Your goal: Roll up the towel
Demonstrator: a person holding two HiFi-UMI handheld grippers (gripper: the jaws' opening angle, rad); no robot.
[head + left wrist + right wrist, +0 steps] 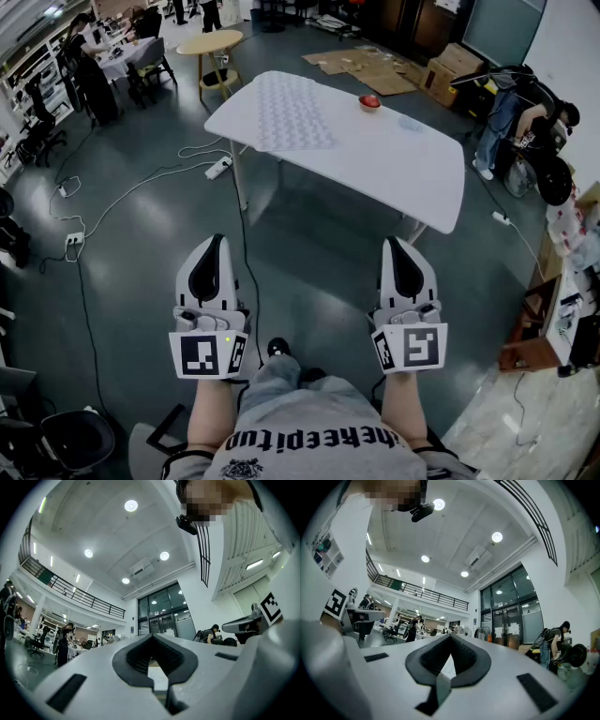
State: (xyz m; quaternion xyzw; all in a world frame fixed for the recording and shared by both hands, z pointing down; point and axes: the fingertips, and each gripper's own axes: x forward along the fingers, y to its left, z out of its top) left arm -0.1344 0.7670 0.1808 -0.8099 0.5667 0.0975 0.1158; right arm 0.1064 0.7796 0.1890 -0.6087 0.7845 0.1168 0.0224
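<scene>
The towel (292,112) is seen spread flat on the left part of the white table (394,159), one end reaching the far edge. A small red object (369,101) is set near the towel's right side. The left gripper (214,246) and the right gripper (397,246) are held side by side close to the person's body, over the floor, well apart from the table and towel. Both pairs of jaws are pressed together, and nothing is pinched between them.
</scene>
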